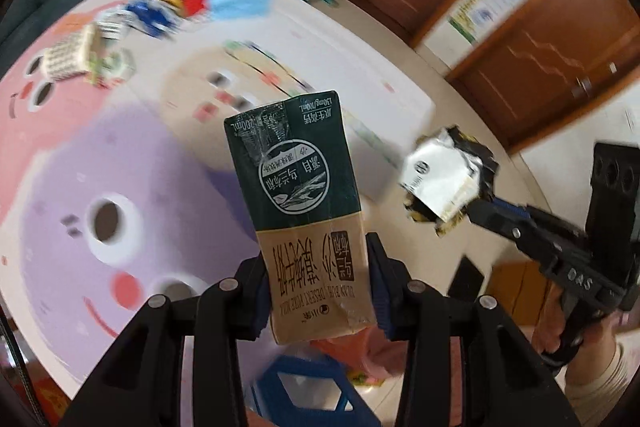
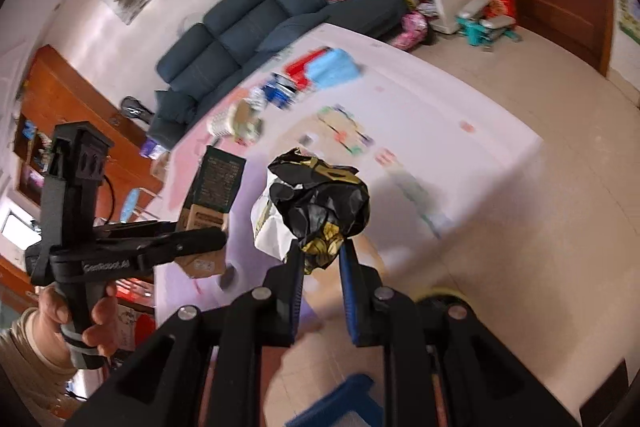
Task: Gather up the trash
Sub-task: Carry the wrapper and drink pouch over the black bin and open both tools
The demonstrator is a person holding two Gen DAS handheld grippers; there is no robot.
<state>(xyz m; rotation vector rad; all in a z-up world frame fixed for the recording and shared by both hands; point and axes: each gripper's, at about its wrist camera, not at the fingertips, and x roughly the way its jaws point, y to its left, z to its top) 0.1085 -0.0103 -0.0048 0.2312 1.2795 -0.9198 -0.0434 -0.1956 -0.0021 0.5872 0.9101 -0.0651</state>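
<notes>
Left gripper (image 1: 318, 291): clamped on carton (image 1: 298, 207), held above mat (image 1: 80, 187). Right gripper (image 2: 320, 263): pinching crumpled wrapper (image 2: 320, 203), likewise aloft. Further back on mat: blue mask (image 2: 334, 69), cup (image 1: 68, 57), other litter, blurred.

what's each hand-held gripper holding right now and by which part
Left hand-held gripper: milk carton, clamped on its tan end. Right hand-held gripper: crumpled black-and-gold wrapper, pinched at its lower end.

Bright, even daylight; backgrounds smear with motion blur, fisheye edges bend darkly.
</notes>
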